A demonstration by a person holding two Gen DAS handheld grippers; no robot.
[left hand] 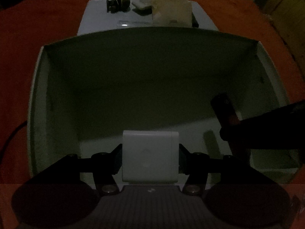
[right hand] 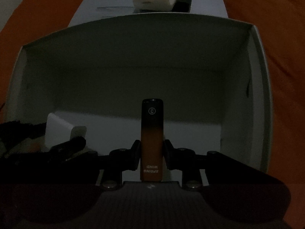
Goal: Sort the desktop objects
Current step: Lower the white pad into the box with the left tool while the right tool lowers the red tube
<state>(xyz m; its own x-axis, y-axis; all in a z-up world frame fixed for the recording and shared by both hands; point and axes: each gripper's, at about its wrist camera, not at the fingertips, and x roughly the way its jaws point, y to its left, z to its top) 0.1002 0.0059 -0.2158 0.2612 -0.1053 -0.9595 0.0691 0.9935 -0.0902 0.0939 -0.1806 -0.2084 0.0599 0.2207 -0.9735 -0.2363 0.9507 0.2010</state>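
Note:
My left gripper (left hand: 150,157) is shut on a white square charger block (left hand: 150,156) and holds it inside a large white open box (left hand: 152,36). My right gripper (right hand: 151,155) is shut on a slim black-to-orange stick (right hand: 152,139) marked "SPRING WIND", held upright in the same box (right hand: 152,20). The stick also shows at the right of the left wrist view (left hand: 223,110), and the white block at the left of the right wrist view (right hand: 57,131). The scene is very dim.
The box sits on an orange cloth (left hand: 38,28). Beyond it a pale board (left hand: 99,17) carries a small dark object (left hand: 117,3), a flat white item (left hand: 142,3) and a white paper-like bundle (left hand: 171,5).

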